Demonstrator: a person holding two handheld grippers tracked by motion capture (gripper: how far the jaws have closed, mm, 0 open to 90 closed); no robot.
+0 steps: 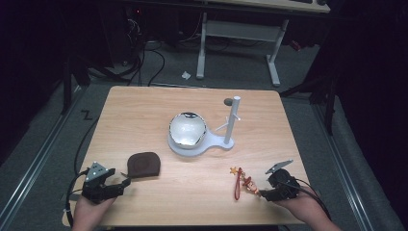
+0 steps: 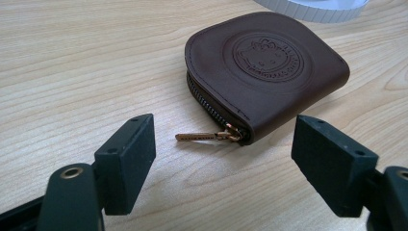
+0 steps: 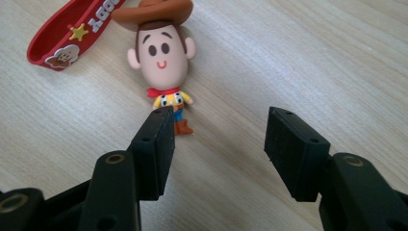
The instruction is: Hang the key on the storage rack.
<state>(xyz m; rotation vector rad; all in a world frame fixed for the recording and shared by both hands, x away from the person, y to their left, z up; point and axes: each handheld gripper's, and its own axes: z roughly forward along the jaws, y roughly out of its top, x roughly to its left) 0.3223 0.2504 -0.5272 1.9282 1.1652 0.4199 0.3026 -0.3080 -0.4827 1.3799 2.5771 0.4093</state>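
Observation:
A brown leather zip pouch (image 1: 143,164) (image 2: 262,67) lies flat at the front left of the table, its brass zipper pull (image 2: 202,136) pointing toward me. My left gripper (image 1: 124,184) (image 2: 226,163) rests just short of the pouch, open, jaws wide with nothing between them. At the front right lies a cowboy figure keychain (image 1: 249,183) (image 3: 163,57) with a red strap (image 1: 237,185) (image 3: 67,38). My right gripper (image 1: 263,193) (image 3: 219,144) stands open just below the figure's feet, touching nothing.
A white stand (image 1: 223,142) with an upright peg post (image 1: 233,118) sits mid-table, and a shiny round bowl (image 1: 187,129) rests on its base. Bare wood lies between the two grippers. Beyond the table's far edge are a desk frame and cables on the floor.

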